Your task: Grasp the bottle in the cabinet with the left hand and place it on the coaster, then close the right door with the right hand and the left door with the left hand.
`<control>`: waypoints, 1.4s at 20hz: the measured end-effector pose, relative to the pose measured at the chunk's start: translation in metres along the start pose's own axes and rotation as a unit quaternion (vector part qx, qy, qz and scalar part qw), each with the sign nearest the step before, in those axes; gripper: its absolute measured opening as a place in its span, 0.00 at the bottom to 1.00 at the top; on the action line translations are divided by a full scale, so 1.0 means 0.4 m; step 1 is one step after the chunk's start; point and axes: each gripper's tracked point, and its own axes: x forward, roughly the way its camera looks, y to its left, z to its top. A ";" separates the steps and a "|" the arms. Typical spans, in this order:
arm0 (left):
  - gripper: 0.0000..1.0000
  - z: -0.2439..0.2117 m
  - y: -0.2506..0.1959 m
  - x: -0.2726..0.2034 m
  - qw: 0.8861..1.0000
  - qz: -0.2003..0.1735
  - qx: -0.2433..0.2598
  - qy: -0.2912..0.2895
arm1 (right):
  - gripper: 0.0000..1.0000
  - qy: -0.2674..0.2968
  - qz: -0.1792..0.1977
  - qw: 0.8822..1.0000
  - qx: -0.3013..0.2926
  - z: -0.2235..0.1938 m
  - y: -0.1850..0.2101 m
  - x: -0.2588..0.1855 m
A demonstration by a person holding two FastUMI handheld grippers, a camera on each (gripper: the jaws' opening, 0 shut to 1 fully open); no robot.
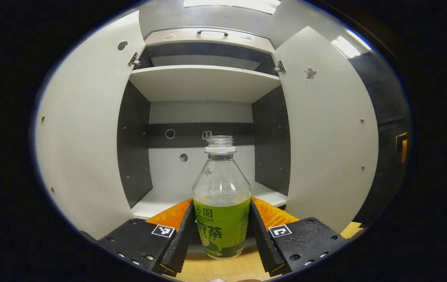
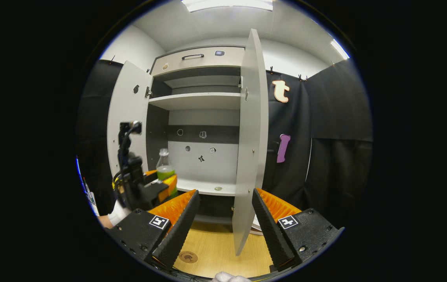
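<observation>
Between our left gripper's (image 1: pixel 223 235) narrow fingers we hold the green tea bottle (image 1: pixel 221 203); next, carry it to the coaster (image 2: pixel 188 257). Our right gripper (image 2: pixel 223 223) is wide.

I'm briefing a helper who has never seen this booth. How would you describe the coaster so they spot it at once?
Start at the grey cabinet with both doors swung open, then look down to the wooden tabletop in front of it. The coaster is the small round brown disc lying flat there, just beside the right tongs. Nothing stands on it, and it is darker than the pale wood around it.
</observation>
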 end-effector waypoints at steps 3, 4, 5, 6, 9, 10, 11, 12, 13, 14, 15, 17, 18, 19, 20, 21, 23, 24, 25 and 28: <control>0.72 -0.078 -0.028 -0.072 1.000 -0.016 0.015 0.007 | 0.83 0.009 -0.003 1.000 0.000 -0.023 0.001 -0.013; 0.72 -0.107 -0.033 -0.090 1.000 -0.018 0.018 0.010 | 0.83 0.011 -0.003 1.000 0.001 -0.029 0.001 -0.017; 0.72 -0.138 -0.041 -0.105 1.000 -0.023 0.014 0.014 | 0.83 0.012 -0.005 1.000 0.000 -0.030 0.002 -0.020; 0.72 -0.173 -0.050 -0.118 0.999 -0.027 0.004 0.019 | 0.83 0.012 -0.009 1.000 -0.003 -0.035 -0.002 -0.024; 0.72 -0.273 -0.080 -0.145 0.998 -0.040 -0.026 0.032 | 0.83 0.024 -0.018 0.999 -0.010 -0.056 -0.008 -0.032; 0.72 -0.307 -0.092 -0.148 0.998 -0.047 -0.033 0.036 | 0.83 0.029 -0.020 0.999 -0.011 -0.063 -0.010 -0.034; 0.72 -0.340 -0.103 -0.152 0.997 -0.052 -0.036 0.037 | 0.83 0.032 -0.022 0.999 -0.011 -0.068 -0.012 -0.038; 0.72 -0.372 -0.114 -0.155 0.997 -0.060 -0.039 0.042 | 0.83 0.036 -0.023 0.999 -0.012 -0.074 -0.012 -0.041; 0.72 -0.410 -0.126 -0.157 0.996 -0.065 -0.042 0.047 | 0.83 0.039 -0.024 0.999 -0.015 -0.080 -0.014 -0.044; 0.72 -0.456 -0.137 -0.159 0.995 -0.069 -0.046 0.060 | 0.83 0.042 -0.024 0.999 -0.018 -0.087 -0.016 -0.046; 0.72 -0.496 -0.143 -0.164 0.994 -0.072 -0.050 0.066 | 0.83 0.046 -0.022 0.999 -0.020 -0.092 -0.016 -0.046; 0.72 -0.558 -0.169 -0.174 0.992 -0.086 -0.060 0.068 | 0.83 0.056 -0.018 0.998 -0.022 -0.105 -0.018 -0.044; 0.73 -0.589 -0.179 -0.177 0.992 -0.092 -0.060 0.064 | 0.83 0.061 -0.017 0.998 -0.023 -0.111 -0.022 -0.042; 0.72 -0.617 -0.182 -0.181 0.992 -0.091 -0.058 0.064 | 0.83 0.066 -0.018 0.997 -0.023 -0.115 -0.027 -0.041; 0.72 -0.643 -0.185 -0.184 0.992 -0.094 -0.057 0.065 | 0.83 0.070 -0.019 0.997 -0.024 -0.119 -0.033 -0.042; 0.72 -0.666 -0.188 -0.187 0.991 -0.095 -0.056 0.070 | 0.83 0.071 -0.021 0.997 -0.025 -0.121 -0.037 -0.044; 0.77 -0.692 -0.196 -0.193 0.990 -0.102 -0.062 0.069 | 0.83 0.076 -0.023 0.996 -0.027 -0.128 -0.042 -0.046; 0.73 -0.693 -0.199 -0.196 0.991 -0.106 -0.059 0.062 | 0.83 0.078 -0.022 0.996 -0.029 -0.134 -0.040 -0.048; 0.72 -0.692 -0.202 -0.194 0.991 -0.109 -0.053 0.054 | 0.83 0.081 -0.023 0.996 -0.031 -0.137 -0.040 -0.049; 0.74 -0.705 -0.204 -0.192 0.992 -0.114 -0.036 0.047 | 0.84 0.082 -0.022 0.996 -0.039 -0.141 -0.037 -0.051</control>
